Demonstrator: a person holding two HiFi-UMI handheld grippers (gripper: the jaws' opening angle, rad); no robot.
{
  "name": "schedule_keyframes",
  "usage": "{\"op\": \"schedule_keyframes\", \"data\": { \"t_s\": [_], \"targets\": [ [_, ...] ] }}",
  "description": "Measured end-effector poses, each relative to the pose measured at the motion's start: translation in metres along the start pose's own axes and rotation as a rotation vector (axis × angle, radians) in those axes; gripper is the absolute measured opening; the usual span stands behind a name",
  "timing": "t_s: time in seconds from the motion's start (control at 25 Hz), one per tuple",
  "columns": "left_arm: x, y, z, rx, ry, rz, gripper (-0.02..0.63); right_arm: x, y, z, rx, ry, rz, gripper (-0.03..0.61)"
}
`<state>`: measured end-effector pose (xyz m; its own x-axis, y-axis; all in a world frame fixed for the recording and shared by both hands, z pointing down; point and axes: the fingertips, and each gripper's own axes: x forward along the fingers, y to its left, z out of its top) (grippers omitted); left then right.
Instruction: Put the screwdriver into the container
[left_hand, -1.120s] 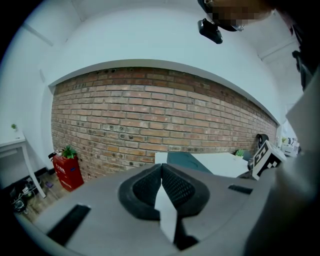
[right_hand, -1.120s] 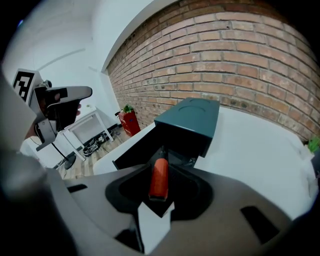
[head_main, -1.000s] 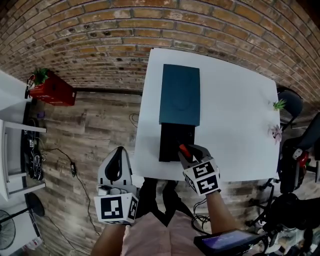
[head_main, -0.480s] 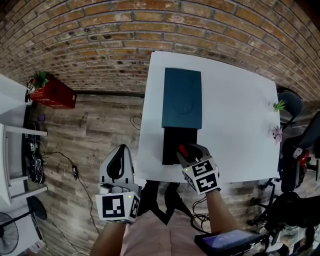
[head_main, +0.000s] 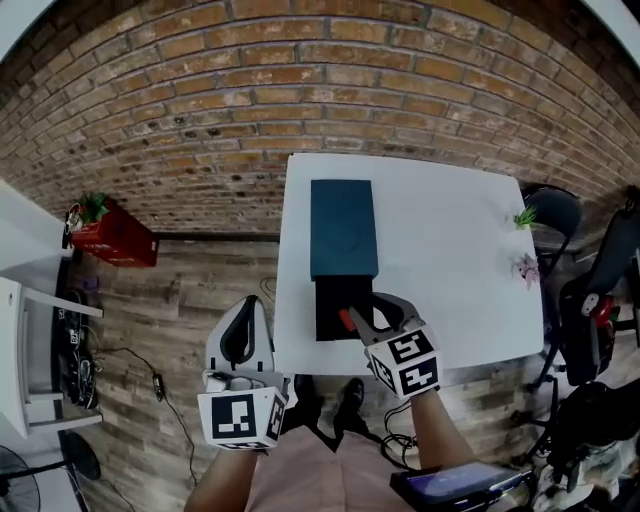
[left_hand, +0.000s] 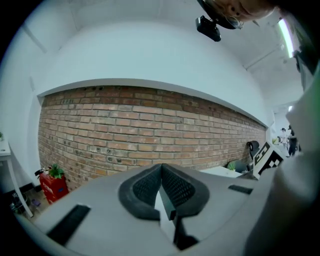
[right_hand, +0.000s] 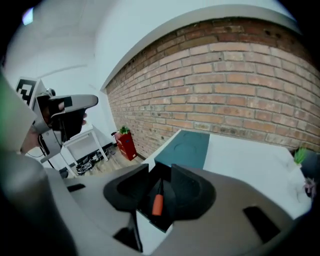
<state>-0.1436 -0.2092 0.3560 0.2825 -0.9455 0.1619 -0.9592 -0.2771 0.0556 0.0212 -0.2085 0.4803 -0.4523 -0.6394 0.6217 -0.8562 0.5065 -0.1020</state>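
The screwdriver (head_main: 347, 320), with its red-orange handle (right_hand: 157, 204), lies inside the black container (head_main: 335, 296) at the white table's near edge. My right gripper (head_main: 369, 312) hovers over the container's near end, pointing down at it. Its jaws stand open and have just been closing a little; the handle shows in the gap, lower down, and the pads (right_hand: 189, 191) do not touch it. In the right gripper view the gripper (right_hand: 160, 178) frames the container (right_hand: 162, 176). My left gripper (head_main: 243, 302) hangs off the table's left side, over the floor, shut and empty (left_hand: 161, 170).
A teal lid (head_main: 343, 228) lies flat on the table (head_main: 450, 250) just beyond the container. Small plants (head_main: 525, 216) stand at the table's right edge. A brick wall runs behind. A red box with a plant (head_main: 112, 235) and white shelves stand at left.
Both grippers have risen. The right one has lifted off the screwdriver, which stays in the container, and its jaws stand wider than a second ago.
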Motion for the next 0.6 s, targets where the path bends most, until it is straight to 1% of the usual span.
{"op": "schedule_keyframes", "data": {
  "t_s": [0.12, 0.32, 0.44, 0.6],
  "targets": [
    [-0.001, -0.009, 0.030, 0.007, -0.064, -0.013, 0.012, -0.028, -0.006, 0.040, -0.021, -0.128, -0.049, 0.118],
    [-0.005, -0.027, 0.092, 0.046, -0.195, -0.045, 0.012, -0.086, -0.019, 0.102, -0.053, -0.334, -0.150, 0.010],
    [-0.005, -0.037, 0.120, 0.073, -0.251, -0.059, 0.012, -0.118, -0.022, 0.129, -0.080, -0.429, -0.197, 0.002],
    [-0.004, -0.052, 0.138, 0.082, -0.287, -0.076, 0.012, -0.151, -0.025, 0.151, -0.108, -0.519, -0.242, 0.000]
  ]
}}
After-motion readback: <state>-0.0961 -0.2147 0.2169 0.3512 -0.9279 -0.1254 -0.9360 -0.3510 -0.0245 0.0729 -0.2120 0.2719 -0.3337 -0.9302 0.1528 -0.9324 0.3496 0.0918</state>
